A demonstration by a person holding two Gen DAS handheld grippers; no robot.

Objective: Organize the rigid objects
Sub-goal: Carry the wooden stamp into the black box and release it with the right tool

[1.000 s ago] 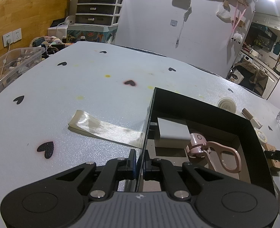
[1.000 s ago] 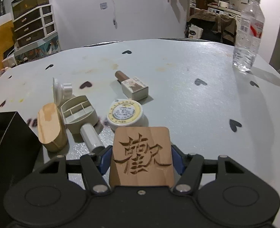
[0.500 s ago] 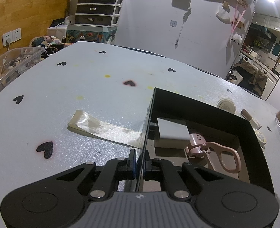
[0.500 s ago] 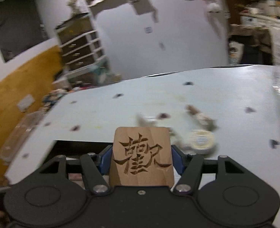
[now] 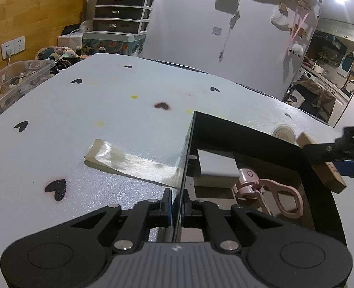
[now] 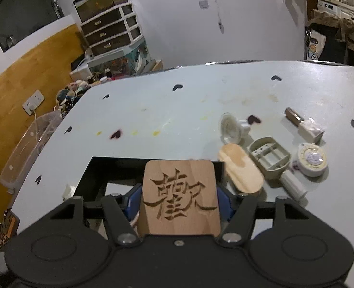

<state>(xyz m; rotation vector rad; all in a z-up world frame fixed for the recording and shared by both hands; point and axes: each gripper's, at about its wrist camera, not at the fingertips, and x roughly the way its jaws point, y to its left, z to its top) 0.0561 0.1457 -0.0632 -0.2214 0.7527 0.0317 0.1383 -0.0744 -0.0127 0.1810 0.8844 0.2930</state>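
With left hand-held gripper clenched on the black rectangular box wall, lower the carved square wooden block grasped by right hand-held gripper flat, clear of the pink plastic scissors-like tool.

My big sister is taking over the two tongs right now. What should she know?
Left tongs: shut on the near wall of the black box, steadying it.
Right tongs: shut on the carved wooden tile, held above the box's right side.
In the box: pink scissors and a grey block.
On the table, right of the box: oval wooden piece, beige tray, round tin, white cylinder, clear lid, small bottle.
Left to do: lower the tile in and release it, then probably box the loose pieces.
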